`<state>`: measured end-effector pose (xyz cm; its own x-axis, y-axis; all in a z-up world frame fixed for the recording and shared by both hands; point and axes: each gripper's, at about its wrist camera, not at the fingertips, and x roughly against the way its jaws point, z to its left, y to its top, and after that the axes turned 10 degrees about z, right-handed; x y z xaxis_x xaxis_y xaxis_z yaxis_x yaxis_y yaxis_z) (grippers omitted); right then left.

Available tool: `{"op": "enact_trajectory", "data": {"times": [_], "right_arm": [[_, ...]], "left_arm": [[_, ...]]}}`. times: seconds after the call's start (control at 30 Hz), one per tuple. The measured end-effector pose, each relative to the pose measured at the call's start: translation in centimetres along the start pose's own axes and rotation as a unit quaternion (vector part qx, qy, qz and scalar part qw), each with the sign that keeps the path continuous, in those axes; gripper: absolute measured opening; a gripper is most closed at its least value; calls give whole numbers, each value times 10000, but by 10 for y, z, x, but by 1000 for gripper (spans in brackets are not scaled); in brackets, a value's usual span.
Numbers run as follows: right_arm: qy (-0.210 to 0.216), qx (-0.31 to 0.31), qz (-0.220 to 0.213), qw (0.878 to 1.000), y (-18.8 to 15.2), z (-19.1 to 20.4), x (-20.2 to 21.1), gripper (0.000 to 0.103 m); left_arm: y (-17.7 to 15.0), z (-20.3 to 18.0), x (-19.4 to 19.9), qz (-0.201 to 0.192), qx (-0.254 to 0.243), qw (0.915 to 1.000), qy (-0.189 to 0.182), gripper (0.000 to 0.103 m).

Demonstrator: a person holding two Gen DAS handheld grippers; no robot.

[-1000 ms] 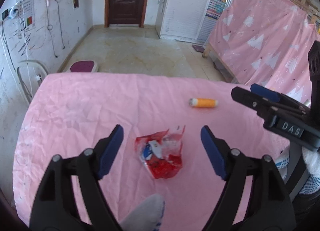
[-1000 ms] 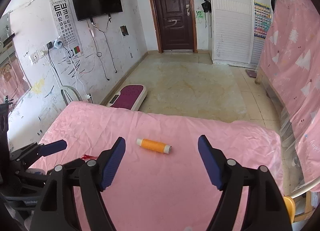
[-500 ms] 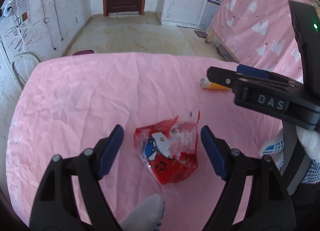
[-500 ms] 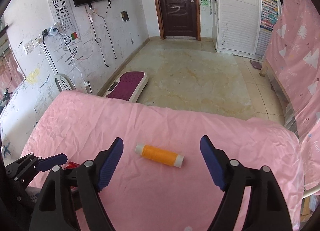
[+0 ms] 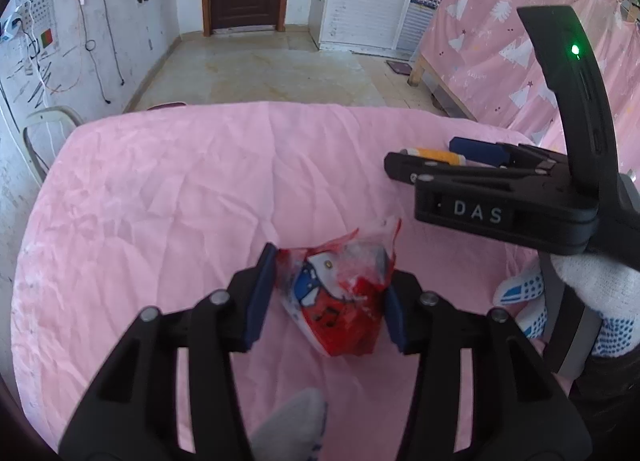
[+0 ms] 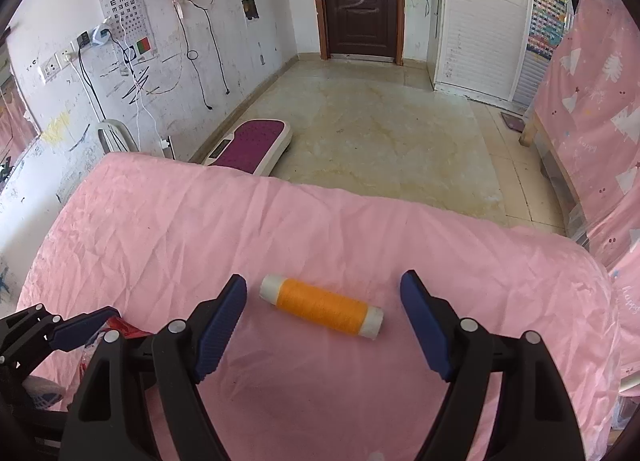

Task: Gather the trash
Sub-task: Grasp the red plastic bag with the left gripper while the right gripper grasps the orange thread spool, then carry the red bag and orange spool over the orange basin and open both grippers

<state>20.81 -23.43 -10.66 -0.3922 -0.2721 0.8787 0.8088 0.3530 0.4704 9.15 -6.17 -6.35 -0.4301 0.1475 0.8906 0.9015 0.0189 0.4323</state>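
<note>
A crumpled red and clear plastic snack wrapper (image 5: 340, 297) lies on the pink tablecloth (image 5: 160, 201). My left gripper (image 5: 326, 301) is shut on it, blue pads pressing both sides. An orange thread spool with white ends (image 6: 322, 306) lies on the cloth between the open jaws of my right gripper (image 6: 324, 325), which touches nothing. The spool also shows in the left wrist view (image 5: 434, 155), partly hidden behind the right gripper's body (image 5: 500, 205). A sliver of the wrapper (image 6: 120, 327) shows at the left of the right wrist view.
The table's far edge drops to a tiled floor (image 6: 380, 133). A purple and white scale (image 6: 252, 147) and a white plastic chair (image 6: 116, 137) stand by the left wall. A bed with a pink cover (image 5: 500, 61) is at the right.
My left gripper moved forward and closed on the wrapper. My right gripper moved forward and down until the spool lies between its open jaws.
</note>
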Motion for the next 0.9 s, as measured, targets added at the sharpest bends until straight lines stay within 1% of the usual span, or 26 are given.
{"op": "enact_trajectory", "data": {"times": [0.03,0.1,0.17,0.33,0.5,0.67,0.77,0.9], "right_arm": [[5,6,-3,10000,0,0,0,69],[-44,31,-24,10000,-2,1,0,63],[-121,53,-57,9999,-1,5,1,47],[-99,18,-88,9999,-3,5,4,47],[-63,-11,-263,9996,-7,5,20,47],[-46,-61,-415,9991,-11,0,38,47],[-77,-125,-504,9986,-15,-7,48,47],[-97,-361,-609,9974,-29,-27,60,47]], "left_arm": [[0,1,0,-9,3,10000,5,46],[-1,2,1,-22,7,10000,16,46],[-1,3,2,-43,31,10000,24,46],[-4,7,9,-88,98,9999,69,46],[-7,12,19,-170,118,9997,128,46],[-8,8,30,-252,78,9995,174,46],[-10,2,37,-315,30,9993,186,47],[-14,-6,47,-394,-46,9990,200,47]]}}
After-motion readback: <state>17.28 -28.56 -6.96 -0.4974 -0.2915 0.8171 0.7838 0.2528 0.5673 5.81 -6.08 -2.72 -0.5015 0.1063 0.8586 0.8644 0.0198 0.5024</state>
